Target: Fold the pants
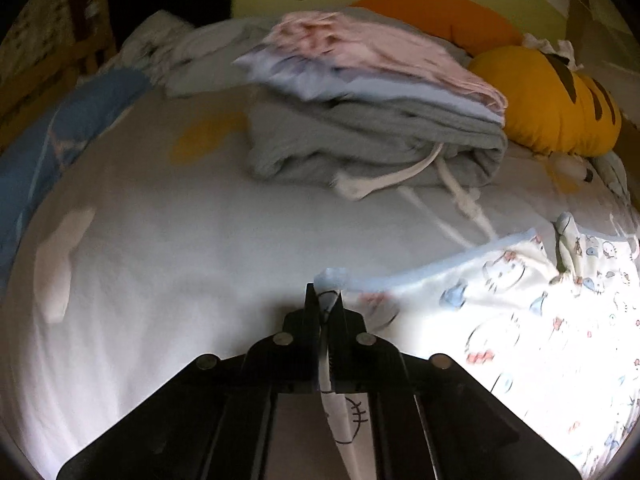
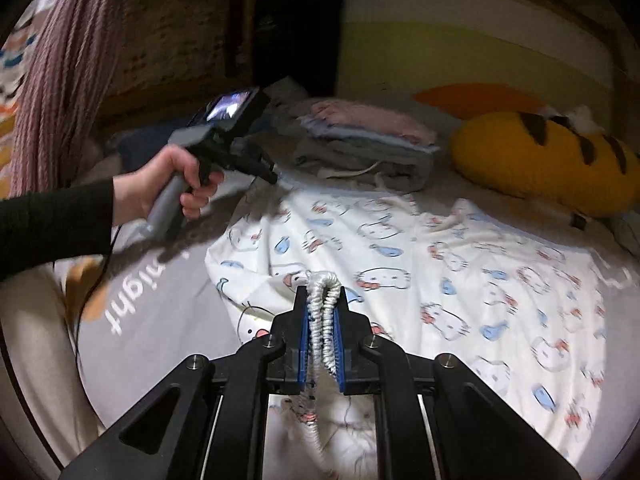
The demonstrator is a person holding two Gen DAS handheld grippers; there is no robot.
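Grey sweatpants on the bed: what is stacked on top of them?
On the grey sweatpants lie a folded pale blue garment and, above it, a pink one. Only the edges of the blue piece show; anything between the layers is covered.

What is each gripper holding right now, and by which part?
Both hold the cat-print pants. The right gripper is shut on the gathered elastic waistband; the left gripper is shut on a thin blue-trimmed edge.

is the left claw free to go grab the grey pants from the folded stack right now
Probably not yet. The left claw is shut on a hem of the cat-print pants. The bed between it and the grey pants looks open, so only that grip hinders it.
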